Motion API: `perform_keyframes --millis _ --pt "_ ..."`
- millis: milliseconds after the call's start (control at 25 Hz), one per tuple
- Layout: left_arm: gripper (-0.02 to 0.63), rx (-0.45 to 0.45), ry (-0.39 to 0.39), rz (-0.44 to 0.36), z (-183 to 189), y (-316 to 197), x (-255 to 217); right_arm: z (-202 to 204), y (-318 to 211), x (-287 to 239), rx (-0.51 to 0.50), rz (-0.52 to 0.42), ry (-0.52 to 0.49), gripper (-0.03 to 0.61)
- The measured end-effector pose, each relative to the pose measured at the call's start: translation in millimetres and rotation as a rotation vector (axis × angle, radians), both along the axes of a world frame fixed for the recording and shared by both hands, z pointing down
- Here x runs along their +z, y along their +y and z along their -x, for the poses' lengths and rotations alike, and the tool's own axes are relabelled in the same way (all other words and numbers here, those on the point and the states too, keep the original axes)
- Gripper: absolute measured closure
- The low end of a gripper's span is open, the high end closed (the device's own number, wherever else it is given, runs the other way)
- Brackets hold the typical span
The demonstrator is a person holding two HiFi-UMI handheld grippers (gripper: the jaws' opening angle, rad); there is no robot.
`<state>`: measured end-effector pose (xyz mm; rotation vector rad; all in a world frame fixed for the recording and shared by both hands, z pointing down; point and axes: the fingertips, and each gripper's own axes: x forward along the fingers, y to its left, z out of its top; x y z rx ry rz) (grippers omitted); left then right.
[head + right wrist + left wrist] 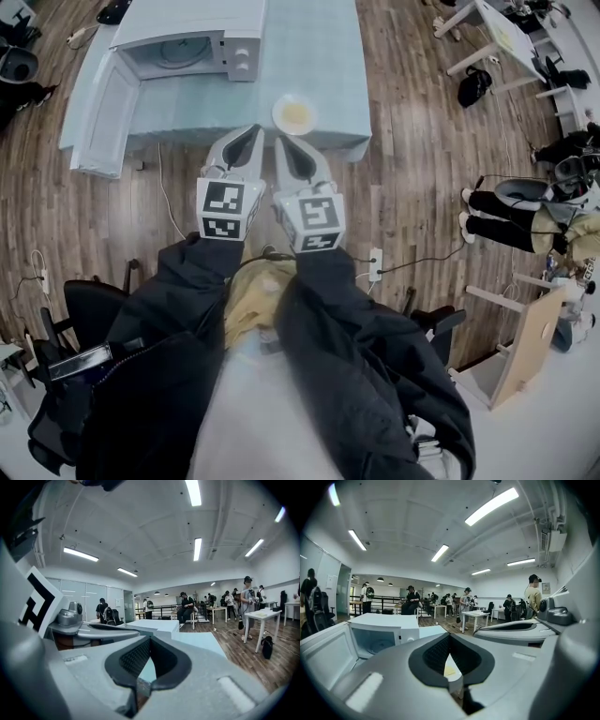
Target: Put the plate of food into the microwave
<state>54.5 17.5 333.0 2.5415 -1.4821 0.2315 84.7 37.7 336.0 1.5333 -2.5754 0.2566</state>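
Observation:
A white plate [294, 114] with a yellow patch of food rests near the front edge of the light blue table [319, 56]. To its left stands the white microwave [192, 45], its door [101, 117] swung wide open towards me. Both grippers hover side by side just short of the table's front edge, below the plate. My left gripper [257, 131] is shut and empty, as is my right gripper [280, 142]. In the left gripper view a sliver of the plate [449, 670] shows past the closed jaws, and the microwave [377, 637] lies left of it.
A cable [167, 192] and a power strip [375, 263] lie on the wood floor near my feet. Black chairs [89, 314] flank me. Desks [497, 33] and seated people [525, 211] fill the right side of the room.

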Motion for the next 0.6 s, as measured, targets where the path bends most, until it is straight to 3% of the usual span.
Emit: perform_keyframes --millis 600 --pt "0.614 0.06 -0.045 0.113 56 -107 44 41 -110 43 0.084 0.135 0.005 0.583"
